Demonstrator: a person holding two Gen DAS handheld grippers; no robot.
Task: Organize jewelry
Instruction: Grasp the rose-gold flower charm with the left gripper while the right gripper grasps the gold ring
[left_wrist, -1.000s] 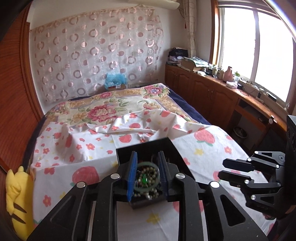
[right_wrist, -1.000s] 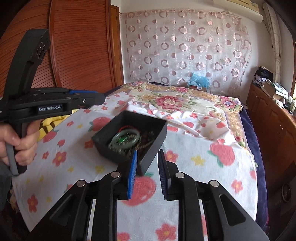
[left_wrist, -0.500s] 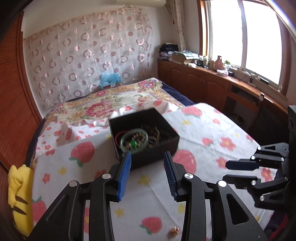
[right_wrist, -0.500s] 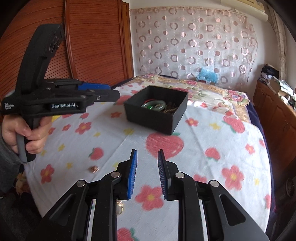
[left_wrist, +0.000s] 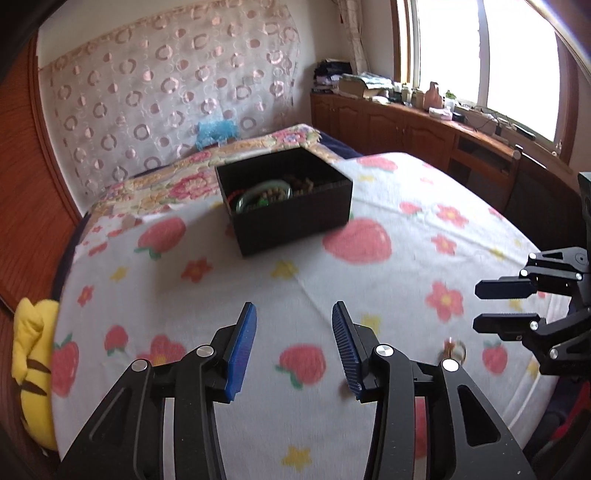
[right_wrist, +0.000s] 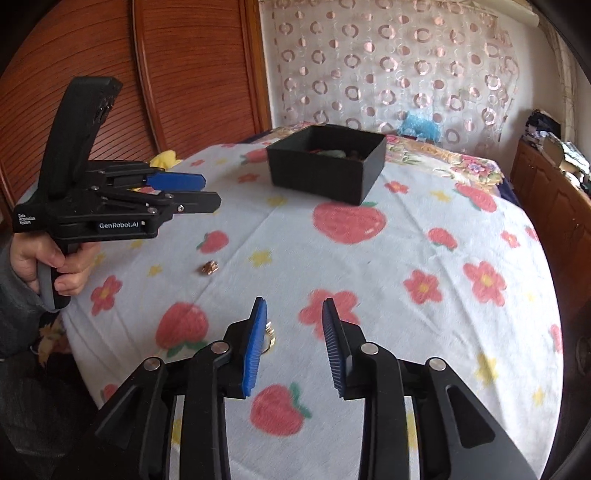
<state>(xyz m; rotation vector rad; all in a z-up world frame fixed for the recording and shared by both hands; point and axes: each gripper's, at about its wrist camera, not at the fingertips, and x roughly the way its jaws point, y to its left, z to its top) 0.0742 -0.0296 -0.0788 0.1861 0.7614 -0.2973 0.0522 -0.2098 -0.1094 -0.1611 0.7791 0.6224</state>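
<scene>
A black open box (left_wrist: 291, 206) holding a green bangle (left_wrist: 264, 194) and bead strings sits on the strawberry-print cloth (left_wrist: 332, 288); it also shows in the right wrist view (right_wrist: 327, 168). My left gripper (left_wrist: 293, 345) is open and empty, well short of the box; it also shows in the right wrist view (right_wrist: 210, 192). My right gripper (right_wrist: 293, 345) is open and empty. A gold ring (right_wrist: 269, 338) lies by its left finger. A small copper piece (right_wrist: 208, 267) lies further left. A gold ring (left_wrist: 453, 350) shows near the right gripper (left_wrist: 476, 308).
The cloth covers a table in front of a bed with a floral cover (left_wrist: 177, 184). A yellow plush toy (left_wrist: 31, 369) sits at the left edge. Wooden cabinets (left_wrist: 406, 133) run along the right under a window. A wood panel wall (right_wrist: 166, 74) stands left.
Both grippers have pulled back from the box toward the near edge of the table. Both have opened wider. The box now stands farther off in both views.
</scene>
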